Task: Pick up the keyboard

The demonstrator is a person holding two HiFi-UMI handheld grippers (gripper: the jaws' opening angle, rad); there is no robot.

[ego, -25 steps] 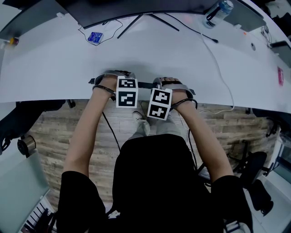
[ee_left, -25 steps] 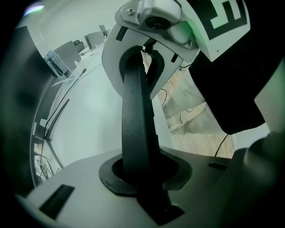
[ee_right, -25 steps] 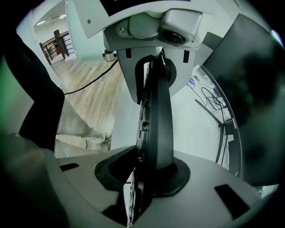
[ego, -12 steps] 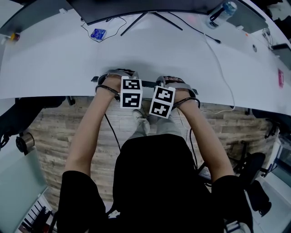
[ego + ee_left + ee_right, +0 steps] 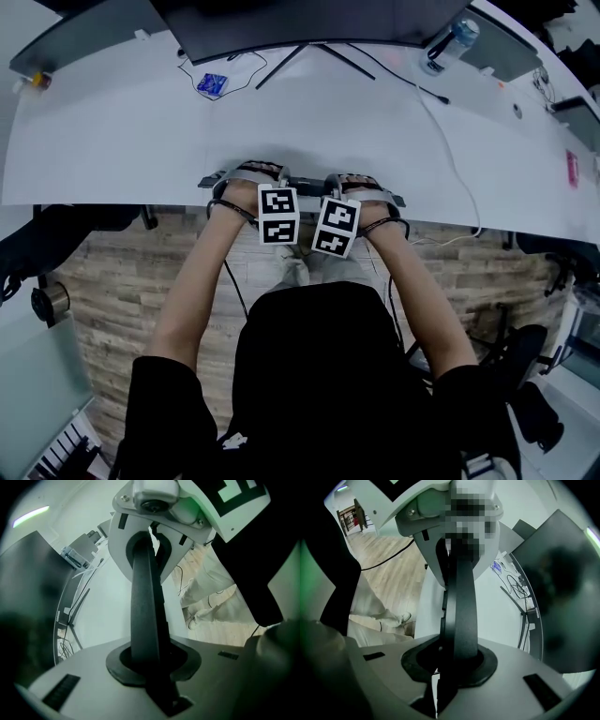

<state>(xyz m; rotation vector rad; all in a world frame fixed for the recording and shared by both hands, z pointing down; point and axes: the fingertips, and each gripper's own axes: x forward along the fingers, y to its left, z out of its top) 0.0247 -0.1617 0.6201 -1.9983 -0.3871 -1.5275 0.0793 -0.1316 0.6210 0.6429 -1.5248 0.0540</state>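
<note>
Jaws on the left gripper [image 5: 246,176] have just been closing and they're clamped on the keyboard [image 5: 307,185] near its left end; in the left gripper view the dark slab runs straight out from between the pads toward the other gripper. The keyboard lies along the near edge of the white table [image 5: 112,141], spanning both hands; honestly can't tell whether it's touching the tabletop or clear of it. Same deal for the right gripper [image 5: 361,183]: its jaws have just been closing too and are squeezed on the right end. Further back there's a blue packet [image 5: 211,84] on the left, a monitor [image 5: 309,23] in the middle and a bottle [image 5: 452,36] off to the right.
</note>
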